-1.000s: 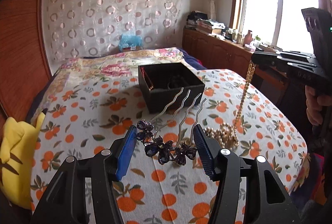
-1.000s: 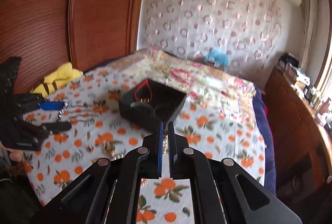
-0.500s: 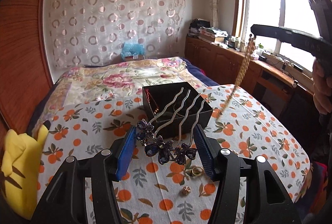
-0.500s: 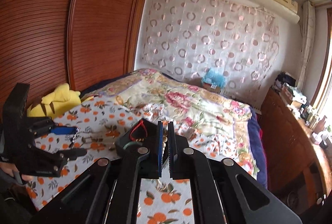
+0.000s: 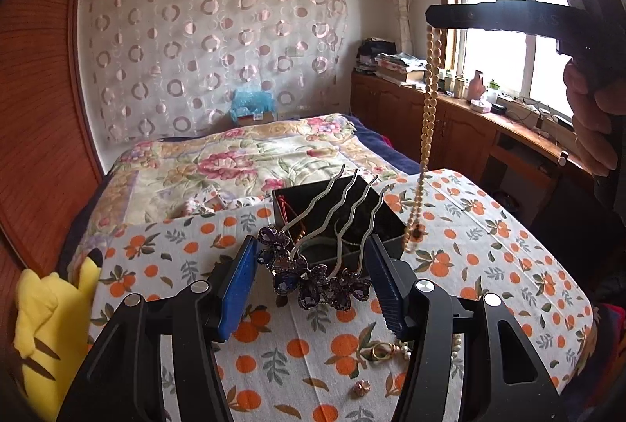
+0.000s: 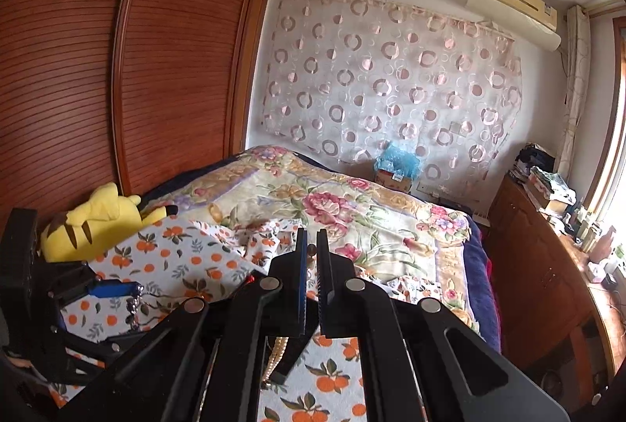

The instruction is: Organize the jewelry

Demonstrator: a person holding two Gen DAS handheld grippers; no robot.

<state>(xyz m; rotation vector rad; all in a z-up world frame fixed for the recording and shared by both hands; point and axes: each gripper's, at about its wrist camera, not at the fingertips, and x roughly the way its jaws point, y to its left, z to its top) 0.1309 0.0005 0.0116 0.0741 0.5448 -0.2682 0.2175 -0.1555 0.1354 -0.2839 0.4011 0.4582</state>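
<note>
My left gripper holds a purple flower hair comb crosswise between its blue pads, which press on the two ends of the jewelled flower bar. The comb's four wavy silver prongs point away from me, up over the near wall of the black box. The comb is in the air, clear of the orange-print cloth that covers this end of the bed.

My right gripper is clamped together on a string of cream pearl beads. In the left wrist view that gripper sits high at the upper right, with my hand around its handle, and the necklace hangs from its tip in a long double strand. The lower end of the strand dangles just beside the right wall of the black box, above the cloth; I cannot tell whether it touches anything. In the right wrist view a short run of the beads shows below my closed fingers.

The black box stands open on the cloth, near the cloth's far edge, where the floral quilt begins. Something red lies against its left inner wall. On the cloth near its front edge, below my left gripper, lie a gold ring and a small rose-coloured piece, close together, with a few white beads by the right finger. A yellow plush toy lies at the cloth's left edge.
</note>
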